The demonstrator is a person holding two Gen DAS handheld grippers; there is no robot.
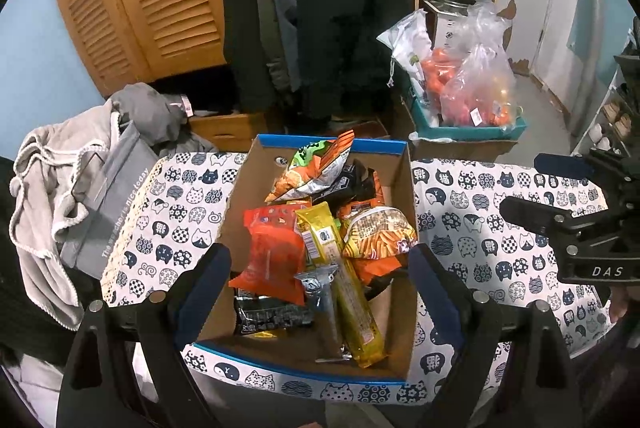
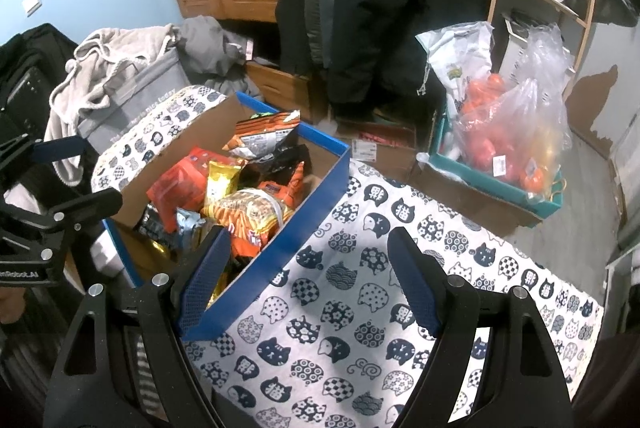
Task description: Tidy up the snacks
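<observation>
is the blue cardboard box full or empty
Fairly full. The blue cardboard box holds a heap of snack packets that covers most of its floor; only a bare strip of cardboard shows along the near side.

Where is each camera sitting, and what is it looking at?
Left wrist: on the left gripper, looking down into the snack box; the right gripper shows at its right edge.
Right wrist: on the right gripper, above the cat tablecloth beside the box; the left gripper shows at left.
Shared: box, cloth, orange fruit bags.
</observation>
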